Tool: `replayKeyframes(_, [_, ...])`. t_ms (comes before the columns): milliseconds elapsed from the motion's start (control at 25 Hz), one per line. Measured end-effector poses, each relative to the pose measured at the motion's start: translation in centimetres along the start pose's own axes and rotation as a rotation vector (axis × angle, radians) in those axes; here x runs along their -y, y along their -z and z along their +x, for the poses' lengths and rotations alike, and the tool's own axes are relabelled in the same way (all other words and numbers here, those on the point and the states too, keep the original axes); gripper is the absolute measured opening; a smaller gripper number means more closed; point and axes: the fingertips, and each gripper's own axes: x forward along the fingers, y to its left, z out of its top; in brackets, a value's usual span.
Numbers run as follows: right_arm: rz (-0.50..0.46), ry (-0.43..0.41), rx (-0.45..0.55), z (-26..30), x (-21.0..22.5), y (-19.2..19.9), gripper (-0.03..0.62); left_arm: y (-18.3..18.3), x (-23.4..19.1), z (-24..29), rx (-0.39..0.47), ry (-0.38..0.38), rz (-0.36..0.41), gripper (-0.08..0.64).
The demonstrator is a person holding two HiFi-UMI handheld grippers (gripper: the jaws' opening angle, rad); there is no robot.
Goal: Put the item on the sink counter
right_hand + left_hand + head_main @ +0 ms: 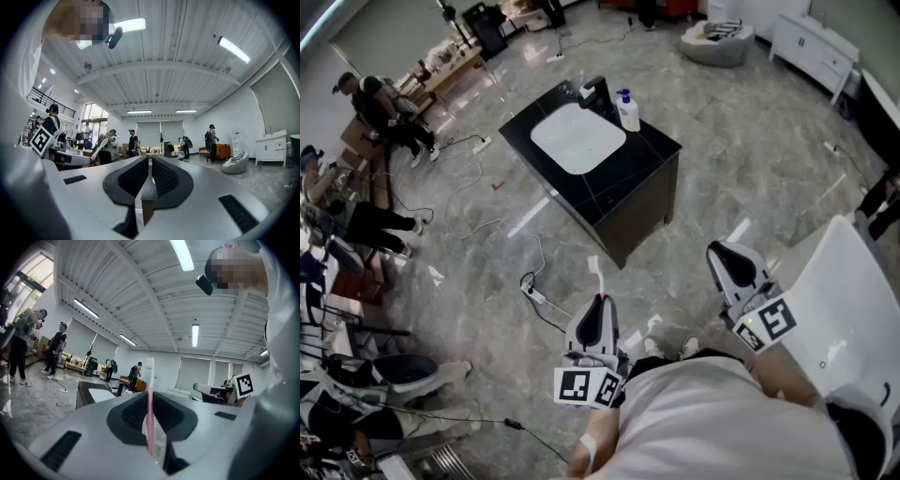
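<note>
We hold the left gripper (598, 307) low in front of us, its jaws pressed against the thin handle of a pink toothbrush (596, 275). In the left gripper view the toothbrush (150, 401) stands upright between the ribbed black pads (133, 412), its pale head rising above the smooth grey jaw shells. The right gripper (729, 263) is beside it, a little further out. In the right gripper view its jaws (149, 176) sit together with only a thin slit between them and nothing in it.

The toothbrush is over the floor (487, 211), well apart from the sink counter (654, 147). The floor is glossy grey stone with a marbled pattern. The counter is a boxy dark cabinet with a polished black top. A white, rounded rectangular basin (577, 138) is set into it. A black faucet (598, 94) stands at the far edge of the basin. A white pump bottle (628, 112) with a blue top is just beside the faucet. At our right is a smooth white moulded shape (853, 300), perhaps a chair, though we cannot tell from this angle.
</note>
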Motion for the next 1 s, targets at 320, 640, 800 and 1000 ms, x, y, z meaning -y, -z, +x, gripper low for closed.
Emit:
replayKeyframes(320, [0.009, -0.018, 0.006, -0.8, 0.5, -0.2, 0.051, 0.0, 1.4, 0.0, 0.011, -0.008, 0.001, 0.035])
replayKeyframes(640, [0.013, -0.042, 0.006, -1.7, 1.1, 0.3, 0.052, 0.6, 2.9, 0.3, 0.01, -0.023, -0.003, 0.035])
replayKeyframes(800, [0.011, -0.052, -0.003, -2.7, 1.9, 0.4, 0.052, 0.8, 3.9, 0.5, 0.012, -0.034, -0.001, 0.035])
replayKeyframes(1000, [0.027, -0.065, -0.019, -4.7, 3.4, 1.0, 0.052, 1.2, 5.2, 0.6, 0.02, -0.07, 0.004, 0.035])
